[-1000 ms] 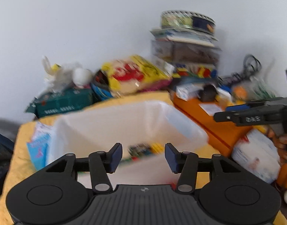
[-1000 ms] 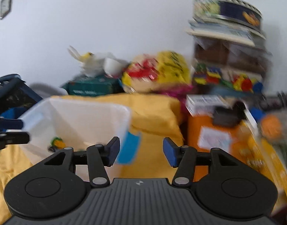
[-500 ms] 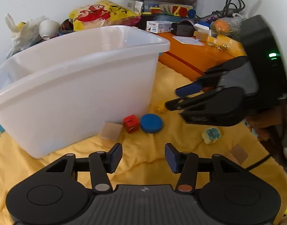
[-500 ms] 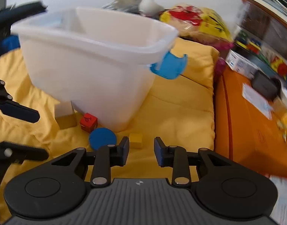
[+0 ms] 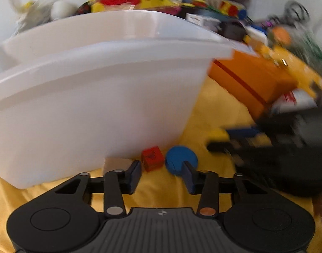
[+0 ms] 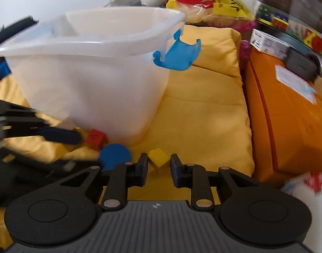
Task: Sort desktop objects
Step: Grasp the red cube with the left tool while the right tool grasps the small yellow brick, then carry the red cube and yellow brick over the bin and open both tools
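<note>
- No text, brand name or number can be read in either view.
- Yellow bag [image 6: 211, 2]: red and black print on its face, too blurred to make out.
- Red cube [image 5: 152, 158]: dark marking on its faces, not decipherable.
- White carton [image 6: 268, 43]: small print on its side, too small to read.
- White label [image 6: 293, 82] on the orange box [image 6: 287, 126]: printing smeared, unreadable.
</note>
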`<state>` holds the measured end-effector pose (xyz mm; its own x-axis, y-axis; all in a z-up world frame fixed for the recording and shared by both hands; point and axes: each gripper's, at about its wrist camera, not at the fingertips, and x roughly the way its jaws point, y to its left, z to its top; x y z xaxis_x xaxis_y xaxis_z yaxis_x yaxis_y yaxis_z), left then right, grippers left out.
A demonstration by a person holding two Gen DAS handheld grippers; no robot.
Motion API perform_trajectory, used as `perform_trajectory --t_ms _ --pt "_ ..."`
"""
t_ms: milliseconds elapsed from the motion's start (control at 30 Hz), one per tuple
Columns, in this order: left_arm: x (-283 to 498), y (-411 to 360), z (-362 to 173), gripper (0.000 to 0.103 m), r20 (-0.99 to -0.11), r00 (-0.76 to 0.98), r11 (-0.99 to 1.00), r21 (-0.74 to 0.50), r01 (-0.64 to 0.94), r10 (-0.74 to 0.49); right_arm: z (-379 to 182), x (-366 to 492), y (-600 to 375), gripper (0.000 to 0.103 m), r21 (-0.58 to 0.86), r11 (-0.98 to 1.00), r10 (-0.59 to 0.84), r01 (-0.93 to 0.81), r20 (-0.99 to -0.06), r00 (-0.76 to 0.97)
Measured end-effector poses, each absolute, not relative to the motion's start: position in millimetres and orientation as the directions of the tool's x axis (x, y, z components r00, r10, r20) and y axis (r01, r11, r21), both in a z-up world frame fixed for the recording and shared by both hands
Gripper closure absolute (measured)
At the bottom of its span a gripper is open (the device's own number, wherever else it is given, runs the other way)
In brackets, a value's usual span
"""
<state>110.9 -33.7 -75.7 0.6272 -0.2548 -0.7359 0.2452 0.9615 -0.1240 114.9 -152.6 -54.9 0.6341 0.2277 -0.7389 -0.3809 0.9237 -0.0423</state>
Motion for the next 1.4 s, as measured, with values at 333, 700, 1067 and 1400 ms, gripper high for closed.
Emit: perform_trajectory --t_ms 333,700,1067,1400 --pt "116 -26 -75 0.068 -0.726 0.649 0.973 -0.159 0.167 -0.229 -55 86 -155 0.077 -0.013 0.945 0.208 -0.328 -0.749 0.629" --pt "116 -27 -74 0.07 -0.738 0.647 0.975 -0.07 0.21 -0.192 -46 67 -154 0.077 -0.032 0.951 0.187 -0.309 -0.735 0.652" --pt "120 -33 -78 0.08 -0.751 0.614 0.959 -0.092 0.267 -0.243 -44 52 -151 0.076 -0.031 0.956 0.174 -0.292 -0.739 0.651" --pt "56 4 4 0.079 -0.595 0.756 0.954 -0.065 0.291 -0.271 -22 50 -143 0.077 -0.029 0.949 0.209 -0.315 -0.691 0.692"
